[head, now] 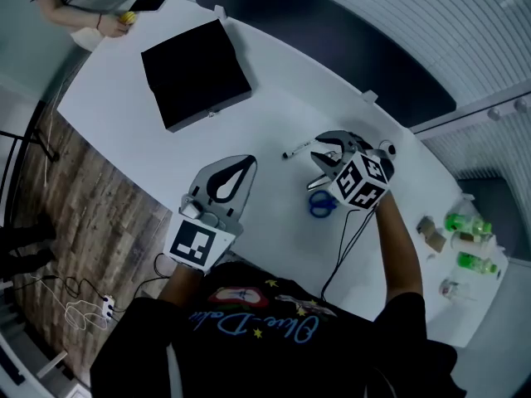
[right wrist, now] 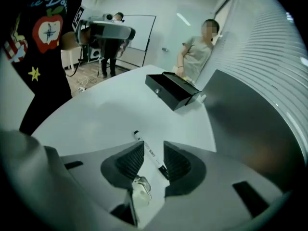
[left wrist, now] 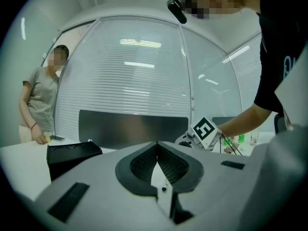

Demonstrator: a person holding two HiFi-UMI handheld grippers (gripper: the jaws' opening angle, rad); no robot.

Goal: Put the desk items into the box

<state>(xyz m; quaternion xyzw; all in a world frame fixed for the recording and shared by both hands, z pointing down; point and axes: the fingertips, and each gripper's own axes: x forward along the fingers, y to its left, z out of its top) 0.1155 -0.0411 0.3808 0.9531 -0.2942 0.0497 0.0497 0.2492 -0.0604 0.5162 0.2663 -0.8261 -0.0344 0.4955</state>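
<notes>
A white marker pen with a black cap [right wrist: 149, 154] lies on the white desk [head: 274, 114], and also shows in the head view [head: 295, 150]. My right gripper [right wrist: 154, 147] points down at it with its jaws open. The pen runs between the pads, which stand clear of it. In the head view the right gripper [head: 319, 157] hovers just right of the pen. The black box [head: 196, 73] sits further back on the desk [right wrist: 174, 90]. My left gripper [left wrist: 156, 144] is shut and holds nothing, nearer the desk's front edge [head: 247, 164].
A blue ring-shaped item [head: 322, 204] lies under my right hand. Green bottles [head: 469, 224] and small items stand at the desk's far right. A person [right wrist: 196, 57] stands by the far end beyond the box. Cables trail on the wooden floor [head: 75, 222].
</notes>
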